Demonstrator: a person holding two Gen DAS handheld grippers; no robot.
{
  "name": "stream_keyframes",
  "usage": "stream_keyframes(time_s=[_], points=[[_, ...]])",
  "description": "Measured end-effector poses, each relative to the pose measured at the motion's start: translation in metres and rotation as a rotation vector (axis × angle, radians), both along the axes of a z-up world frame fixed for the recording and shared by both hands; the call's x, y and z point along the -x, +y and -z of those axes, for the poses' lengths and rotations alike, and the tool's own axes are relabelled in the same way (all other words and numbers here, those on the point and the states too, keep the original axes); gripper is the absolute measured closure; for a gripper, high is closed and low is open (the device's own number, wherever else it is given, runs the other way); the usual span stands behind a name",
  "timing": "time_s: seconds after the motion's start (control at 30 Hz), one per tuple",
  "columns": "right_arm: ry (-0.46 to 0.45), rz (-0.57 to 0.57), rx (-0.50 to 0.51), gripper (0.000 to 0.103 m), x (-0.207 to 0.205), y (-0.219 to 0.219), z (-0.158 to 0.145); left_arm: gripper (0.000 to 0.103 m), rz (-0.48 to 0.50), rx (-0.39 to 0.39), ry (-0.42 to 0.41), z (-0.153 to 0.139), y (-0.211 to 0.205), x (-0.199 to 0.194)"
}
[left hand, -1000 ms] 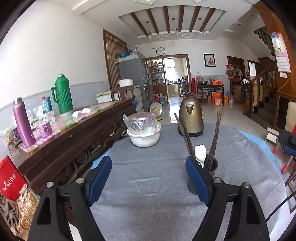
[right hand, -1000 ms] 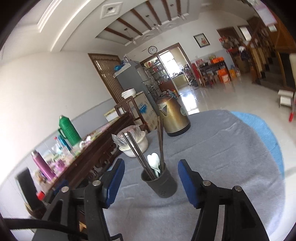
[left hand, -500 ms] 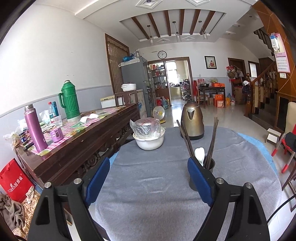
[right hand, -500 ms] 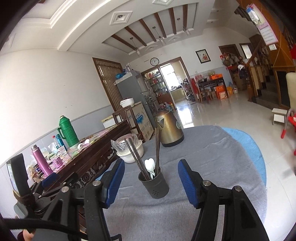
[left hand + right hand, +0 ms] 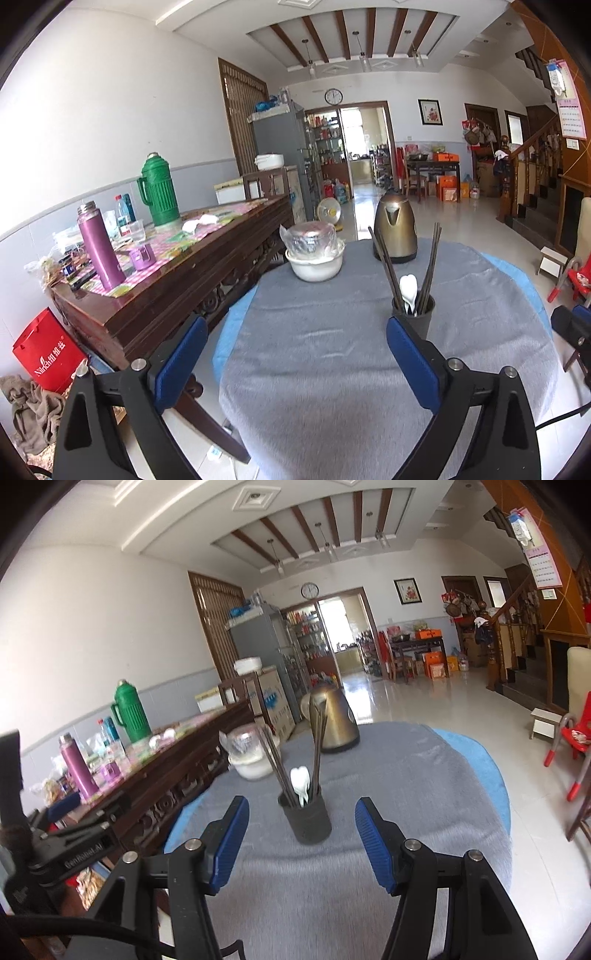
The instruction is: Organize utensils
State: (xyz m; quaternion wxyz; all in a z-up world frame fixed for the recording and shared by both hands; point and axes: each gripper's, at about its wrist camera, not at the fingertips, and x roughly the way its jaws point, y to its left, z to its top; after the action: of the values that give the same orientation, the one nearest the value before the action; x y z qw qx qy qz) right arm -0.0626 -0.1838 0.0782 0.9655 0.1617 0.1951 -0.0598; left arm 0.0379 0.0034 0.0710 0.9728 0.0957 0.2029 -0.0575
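Where the left gripper's point(image 5: 295, 354) right pad overlaps it, the utensil holder's point(image 5: 306, 821) base is hidden; jaws opening, empty. Right gripper point(image 5: 301, 843) moderately spread, empty. Behind the holder: kettle point(image 5: 334, 722), covered bowl point(image 5: 314, 258).

Both wrist views face across the table point(image 5: 332, 369); both share the utensil holder point(image 5: 308, 821).

A bronze kettle point(image 5: 395, 230) stands behind a covered white bowl point(image 5: 314, 264).
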Motion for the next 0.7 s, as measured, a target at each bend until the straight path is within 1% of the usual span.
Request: stream_keyframes(time_s=[0.1, 0.2, 0.37, 0.5, 0.7], points=[[0.024, 0.006, 0.003, 0.039, 0.006, 0.007, 0.001, 0.005, -0.005, -0.001, 0.014, 0.000, 0.003, 0.005], [0.032, 0.004, 0.010, 0.039, 0.012, 0.016, 0.001, 0.005, 0.001, -0.020, 0.026, 0.001, 0.002, 0.009], [0.038, -0.002, -0.010, 0.039, 0.017, 0.023, 0.003, 0.005, 0.023, -0.023, 0.054, 0.004, 0.002, 0.013], [0.047, 0.022, 0.002, 0.039, 0.020, 0.023, 0.007, 0.005, 0.025, -0.025, 0.048, 0.003, 0.004, 0.017], [0.059, 0.026, -0.001, 0.039, 0.020, 0.022, 0.009, 0.005, 0.023, -0.020, 0.041, 0.002, 0.005, 0.018]])
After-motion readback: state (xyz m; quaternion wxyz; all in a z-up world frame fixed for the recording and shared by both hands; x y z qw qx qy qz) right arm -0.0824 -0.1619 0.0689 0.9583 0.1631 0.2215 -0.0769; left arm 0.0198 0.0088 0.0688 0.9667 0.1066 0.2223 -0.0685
